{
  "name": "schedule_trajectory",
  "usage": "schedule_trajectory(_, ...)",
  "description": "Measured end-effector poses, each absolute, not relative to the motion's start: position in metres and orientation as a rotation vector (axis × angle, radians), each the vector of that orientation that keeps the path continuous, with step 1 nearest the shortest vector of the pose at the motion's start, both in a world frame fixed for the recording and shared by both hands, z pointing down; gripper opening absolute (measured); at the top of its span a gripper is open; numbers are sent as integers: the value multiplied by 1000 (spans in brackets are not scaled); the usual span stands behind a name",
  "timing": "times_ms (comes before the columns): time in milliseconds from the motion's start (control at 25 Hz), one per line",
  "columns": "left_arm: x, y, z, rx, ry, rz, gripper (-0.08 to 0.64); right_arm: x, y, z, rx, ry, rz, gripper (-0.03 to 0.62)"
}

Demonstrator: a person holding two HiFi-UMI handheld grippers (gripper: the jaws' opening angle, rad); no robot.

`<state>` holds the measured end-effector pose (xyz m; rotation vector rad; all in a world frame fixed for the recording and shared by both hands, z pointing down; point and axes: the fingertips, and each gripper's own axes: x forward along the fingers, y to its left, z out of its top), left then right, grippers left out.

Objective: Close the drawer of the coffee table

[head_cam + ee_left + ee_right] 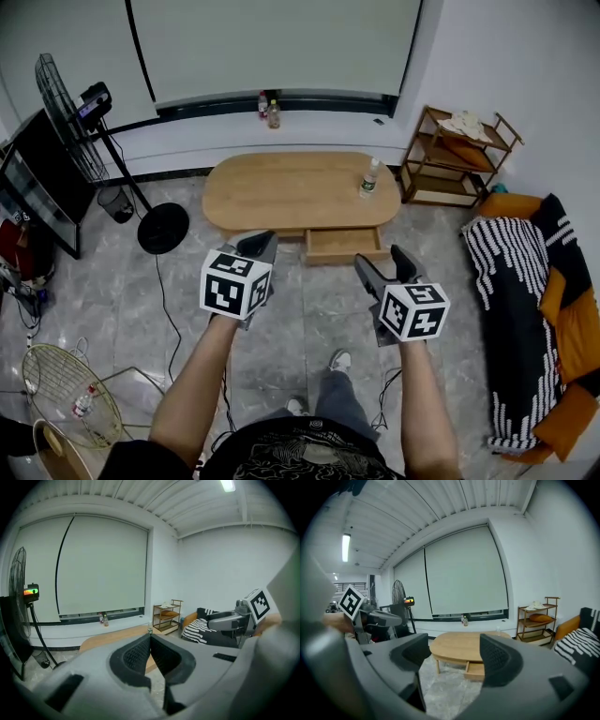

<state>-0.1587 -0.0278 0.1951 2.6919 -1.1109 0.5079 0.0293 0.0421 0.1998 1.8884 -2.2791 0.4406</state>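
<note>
An oval wooden coffee table (pixel 281 192) stands ahead of me on the grey tiled floor. Its drawer (pixel 342 244) is pulled out from the near side, and it shows under the tabletop in the right gripper view too (pixel 474 669). A small bottle (pixel 369 178) stands on the table's right end. My left gripper (pixel 257 244) is held in the air short of the table's left part, its pads meeting at the tips (pixel 150 637) with nothing between them. My right gripper (pixel 384 262) hovers just right of the drawer, short of it, its jaws apart and empty (pixel 454 656).
A standing fan (pixel 66 112) and a dark screen (pixel 33 183) are at the left, with a loose fan grille (pixel 56 384) on the floor. A wooden shelf (pixel 455 155) and a sofa with a striped blanket (pixel 520 319) are at the right. Two bottles (pixel 268 110) stand on the window sill.
</note>
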Motion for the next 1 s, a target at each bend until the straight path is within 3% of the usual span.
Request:
schedule_trajectory(520,-112,-102,240,2717,-1188,477,2,75,-39,263,1865,-2335,512,350)
schedule_trajectory(1000,-71,-174,370,2682,-1193,594,2,123,-135,379,1776,-2375,510,356)
